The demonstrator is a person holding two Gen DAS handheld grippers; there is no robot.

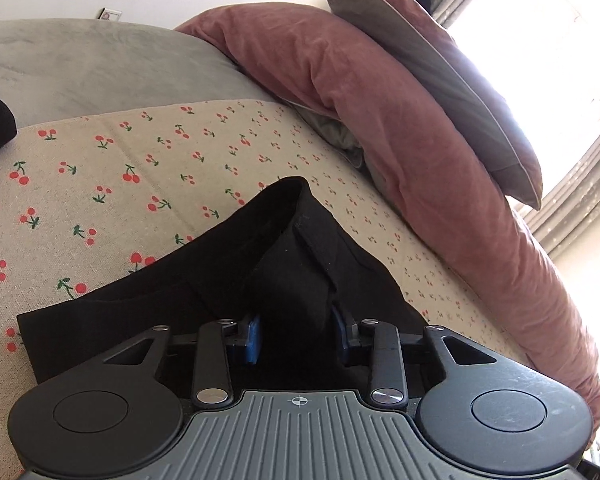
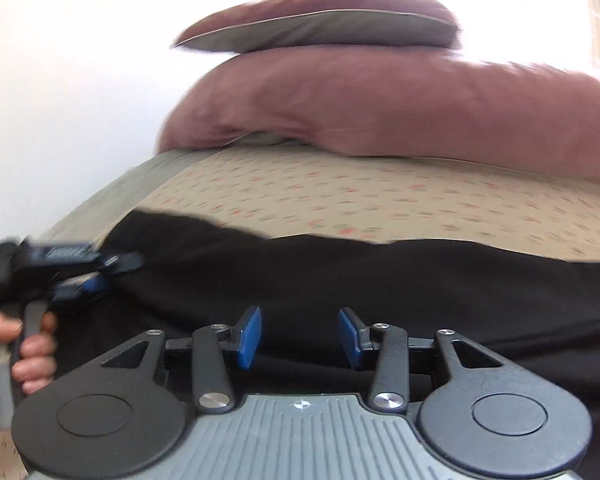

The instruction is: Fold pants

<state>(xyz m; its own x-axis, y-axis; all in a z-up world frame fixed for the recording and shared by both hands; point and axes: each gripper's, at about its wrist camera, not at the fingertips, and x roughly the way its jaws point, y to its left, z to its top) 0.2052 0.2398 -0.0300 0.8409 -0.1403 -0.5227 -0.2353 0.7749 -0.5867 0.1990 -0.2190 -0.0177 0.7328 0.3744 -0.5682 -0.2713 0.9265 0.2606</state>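
Note:
Black pants [image 1: 284,256] lie on a cherry-print sheet [image 1: 140,168] on a bed. My left gripper [image 1: 298,340] has its blue pads on either side of a bunched fold of the pants and holds it, lifted slightly off the sheet. In the right wrist view the pants [image 2: 340,280] stretch across the bed in front of my right gripper [image 2: 299,338], which is open just above the cloth with nothing between its pads. The left gripper [image 2: 96,272] shows at the left of that view, held by a hand, gripping the pants' edge.
Two pink pillows [image 1: 380,112] with a grey-backed cushion [image 1: 440,64] on top lie at the head of the bed, also in the right wrist view [image 2: 380,100]. A grey blanket [image 1: 100,64] covers the far side. A bright window [image 1: 560,40] is at right.

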